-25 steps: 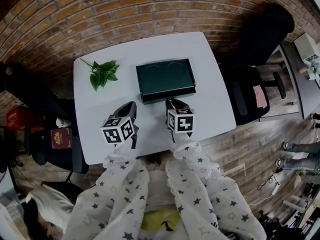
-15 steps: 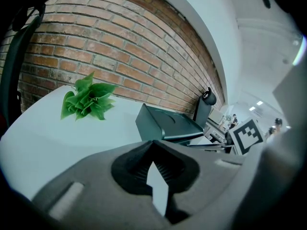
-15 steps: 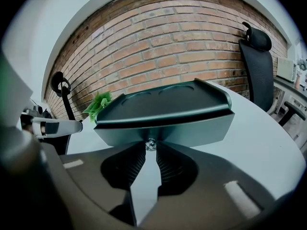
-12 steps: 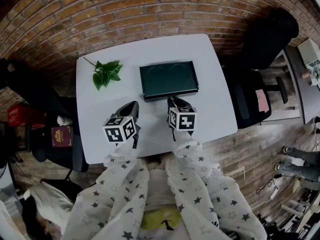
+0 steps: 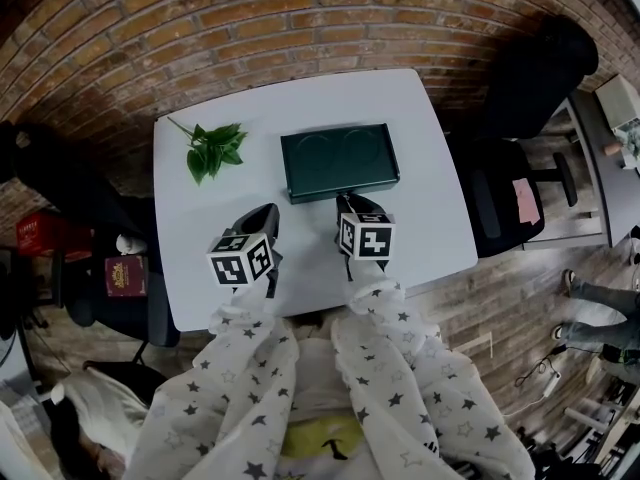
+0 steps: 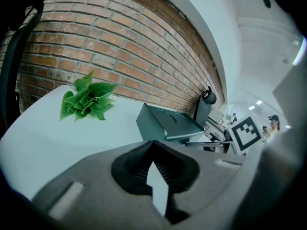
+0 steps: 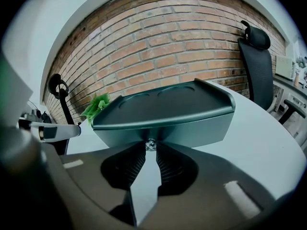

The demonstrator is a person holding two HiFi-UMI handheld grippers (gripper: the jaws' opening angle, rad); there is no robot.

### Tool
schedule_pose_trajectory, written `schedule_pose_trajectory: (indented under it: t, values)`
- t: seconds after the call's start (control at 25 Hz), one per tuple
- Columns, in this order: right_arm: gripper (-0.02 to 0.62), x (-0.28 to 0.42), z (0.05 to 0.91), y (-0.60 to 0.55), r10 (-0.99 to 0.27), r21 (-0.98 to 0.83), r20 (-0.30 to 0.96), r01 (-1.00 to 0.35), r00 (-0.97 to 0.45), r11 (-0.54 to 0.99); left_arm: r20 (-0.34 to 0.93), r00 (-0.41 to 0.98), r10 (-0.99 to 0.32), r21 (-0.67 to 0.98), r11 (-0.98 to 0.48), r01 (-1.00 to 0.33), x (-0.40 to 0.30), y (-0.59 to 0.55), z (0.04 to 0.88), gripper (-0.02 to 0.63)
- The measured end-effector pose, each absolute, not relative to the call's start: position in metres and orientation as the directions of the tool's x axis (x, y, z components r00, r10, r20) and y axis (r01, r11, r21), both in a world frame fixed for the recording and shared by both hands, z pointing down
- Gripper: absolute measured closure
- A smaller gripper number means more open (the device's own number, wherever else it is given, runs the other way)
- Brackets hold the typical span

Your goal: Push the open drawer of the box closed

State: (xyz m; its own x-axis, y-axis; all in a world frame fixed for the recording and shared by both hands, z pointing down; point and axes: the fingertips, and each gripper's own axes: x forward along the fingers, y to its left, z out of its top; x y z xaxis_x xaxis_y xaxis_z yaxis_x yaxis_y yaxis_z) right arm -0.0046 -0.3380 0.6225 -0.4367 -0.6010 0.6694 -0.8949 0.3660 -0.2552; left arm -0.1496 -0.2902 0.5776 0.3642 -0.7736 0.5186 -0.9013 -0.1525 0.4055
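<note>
— Where's the box [image 5: 338, 158]?

— Flat on the table [image 5: 420, 218], toward its far edge. The drawer [image 7: 163, 126] front faces the person and looks flush, or nearly so, with the case. I'd judge the push about finished.

— And the right gripper [image 7: 151, 150]?

— Its jaws are nearly together, pinching the small silver knob [image 7: 151, 144] at the drawer's middle. That likely keeps the push centred and straight.

— The left gripper [image 6: 153, 163]?

— Tips meeting, nothing between them. It hangs above the table short of the box, probably because one gripper is enough here.

— Anything else?

— A leafy sprig [image 5: 212, 148] lies well to the left, clear of the box.
</note>
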Motion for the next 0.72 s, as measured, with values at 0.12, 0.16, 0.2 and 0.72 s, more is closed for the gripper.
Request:
schedule_pose_trajectory:
  t: [0.12,0.16,0.2,0.72]
  values:
    - [0.511,-0.0047,0.6231,-0.3379,-0.6,-0.259,0.669,-0.894,-0.439,0.365,0.519,0.368,-0.772,0.407,-0.155,-0.9,-0.1484,-0.2912,0.5779,0.606]
    - [0.511,-0.0048,0.6224,-0.3384,-0.601,-0.259,0.668,-0.894,-0.439,0.366,0.519,0.369,-0.771,0.407,-0.157,-0.9,-0.1479,-0.2915,0.5778,0.606]
    - [0.511,-0.0048,0.6219,-0.3389,-0.602,-0.258,0.667,-0.894,-0.44,0.367,0.519,0.37,-0.77,0.407,-0.158,-0.9,-0.1474,-0.2918,0.5778,0.606]
    - [0.509,-0.0035,0.6225,-0.3399,-0.605,-0.256,0.662,-0.892,-0.443,0.373,0.521,0.375,-0.767,0.408,-0.162,-0.899,-0.1457,-0.2922,0.579,0.606]
